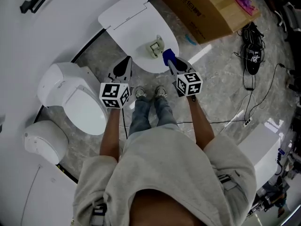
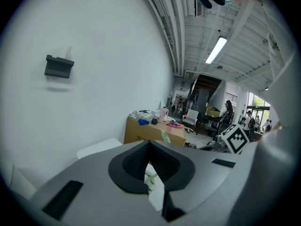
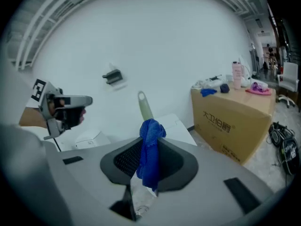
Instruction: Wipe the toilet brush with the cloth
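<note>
Nearest the head camera, a pale sweatshirt (image 1: 174, 173) was seen, with both forearms extended forward over jeans and shoes. The left gripper (image 1: 126, 62) was held with its jaws closed tip to tip and nothing was clamped between them. The right gripper (image 1: 169, 62) was clenched on a blue cloth (image 1: 168, 56), which was bunched above the jaw tips and draped down between the pads. The toilet brush (image 1: 155, 48) was located upright on a white toilet lid (image 1: 127, 18), just beyond the cloth; its pale green handle (image 3: 144, 106) was seen rising behind the cloth. Whether a holder contained the brush could not be determined. A cardboard box (image 1: 202, 8) was positioned on the floor to the right, closed, with a pink item (image 1: 243, 1) resting on its top.
</note>
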{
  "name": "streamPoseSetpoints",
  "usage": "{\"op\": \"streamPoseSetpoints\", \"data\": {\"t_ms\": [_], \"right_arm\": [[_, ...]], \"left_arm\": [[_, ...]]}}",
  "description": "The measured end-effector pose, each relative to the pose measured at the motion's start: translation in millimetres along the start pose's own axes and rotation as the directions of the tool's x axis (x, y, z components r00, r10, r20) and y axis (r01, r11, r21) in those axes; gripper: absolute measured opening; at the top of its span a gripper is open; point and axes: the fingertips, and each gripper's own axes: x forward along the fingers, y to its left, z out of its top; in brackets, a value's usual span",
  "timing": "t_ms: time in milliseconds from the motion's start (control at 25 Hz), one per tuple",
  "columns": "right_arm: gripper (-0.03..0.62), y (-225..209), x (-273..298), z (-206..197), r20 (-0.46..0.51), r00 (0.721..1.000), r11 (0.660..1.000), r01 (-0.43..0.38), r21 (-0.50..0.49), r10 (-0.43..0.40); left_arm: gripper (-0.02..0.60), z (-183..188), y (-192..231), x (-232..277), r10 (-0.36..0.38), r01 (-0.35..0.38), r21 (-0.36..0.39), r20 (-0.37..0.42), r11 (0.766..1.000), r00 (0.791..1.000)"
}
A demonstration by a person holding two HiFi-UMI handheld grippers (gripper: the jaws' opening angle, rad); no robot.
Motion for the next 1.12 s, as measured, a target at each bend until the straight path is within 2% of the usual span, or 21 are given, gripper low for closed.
{"op": "streamPoseSetpoints", "data": {"t_ms": [200,320,800,1120], "right_arm": [[0.097,41,-26,50,0.107,0.992,0.985,-0.046,-0.168,0.064],[0.097,48,-21,65,0.125,0.989,0.975,-0.051,-0.215,0.079],[0.098,11,23,17,0.005,1.0,0.998,-0.023,-0.06,0.024],[0.097,-6,48,-15,-0.083,0.997,1.0,-0.009,-0.017,0.008]], "left_arm": [[0.018,-1,-6,-3,-0.005,0.005,0.002,0.008,1.0,1.0],[0.018,1,-6,-6,0.0,0.0,0.002,0.015,1.0,1.0],[0.018,-1,5,-13,0.028,-0.028,-0.012,0.014,1.0,1.0],[0.018,-3,11,-12,0.039,-0.039,-0.014,0.007,0.999,0.999]]}}
